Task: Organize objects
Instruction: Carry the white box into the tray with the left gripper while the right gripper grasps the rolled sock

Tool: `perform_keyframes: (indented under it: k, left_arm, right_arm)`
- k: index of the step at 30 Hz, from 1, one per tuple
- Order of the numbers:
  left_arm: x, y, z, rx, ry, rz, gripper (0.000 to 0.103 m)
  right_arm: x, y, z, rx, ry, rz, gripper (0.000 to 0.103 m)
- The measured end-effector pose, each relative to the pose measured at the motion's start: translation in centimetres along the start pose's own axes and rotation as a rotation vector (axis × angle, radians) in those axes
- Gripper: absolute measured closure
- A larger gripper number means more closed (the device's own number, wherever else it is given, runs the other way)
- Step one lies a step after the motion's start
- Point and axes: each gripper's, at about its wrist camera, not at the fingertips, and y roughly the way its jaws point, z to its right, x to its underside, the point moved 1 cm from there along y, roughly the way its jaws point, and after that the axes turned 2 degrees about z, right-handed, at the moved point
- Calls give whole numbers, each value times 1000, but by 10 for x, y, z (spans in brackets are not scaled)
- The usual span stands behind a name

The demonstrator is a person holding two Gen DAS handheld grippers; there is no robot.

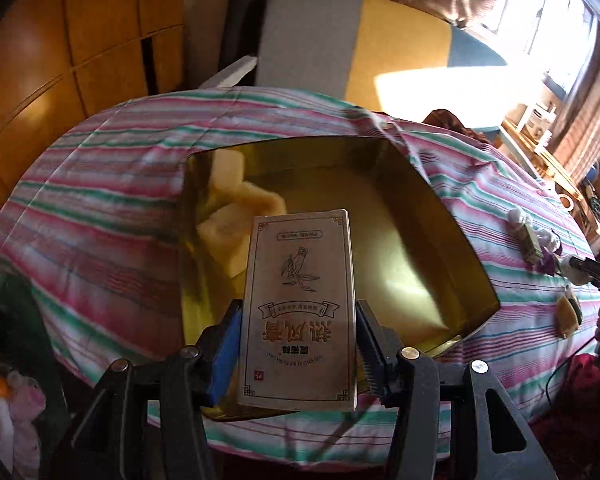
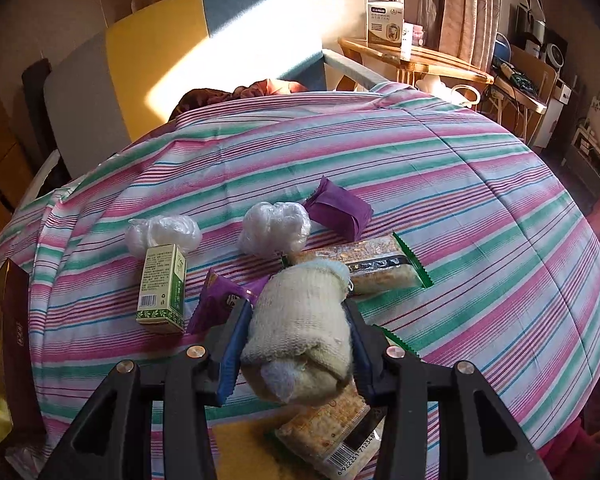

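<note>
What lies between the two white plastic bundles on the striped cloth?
Nothing: the right wrist view shows bare striped cloth between the left bundle and the right bundle.

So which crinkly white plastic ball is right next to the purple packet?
The right-hand plastic ball. Its right side touches the flat purple packet. The other ball sits farther left, behind the green box, away from that packet.

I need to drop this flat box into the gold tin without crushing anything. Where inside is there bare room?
The gold tin's floor is bare from the middle to its right wall, beyond the flat box in the left gripper. The crowded part is the far left corner, where the yellow blocks are piled.
</note>
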Motion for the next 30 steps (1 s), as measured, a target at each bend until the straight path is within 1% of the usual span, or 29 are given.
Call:
perform_keyframes:
  k: [3, 5, 15, 17, 21, 26, 30]
  left_arm:
    - [6, 10, -14, -50, -38, -22, 49]
    - [7, 17, -20, -64, -57, -39, 49]
    - [1, 53, -19, -165, -26, -85, 49]
    - [1, 55, -18, -197, -3, -72, 49]
    - [-2, 60, -17, -239, -11, -55, 48]
    - [-2, 63, -12, -300, 10, -35, 47]
    - [0, 57, -13, -297, 0, -15, 47]
  right_arm:
    - [-2, -4, -1, -6, 5, 24, 58]
    - [-3, -8, 0, -14, 9, 43, 58]
    - [-7, -22, -2, -56, 2, 112, 58]
    - [-7, -25, -3, -68, -1, 127, 58]
    - [-7, -27, -6, -75, -9, 137, 58]
    - [-8, -29, -7, -84, -11, 144, 58]
    - [-6, -31, -11, -100, -28, 149, 58]
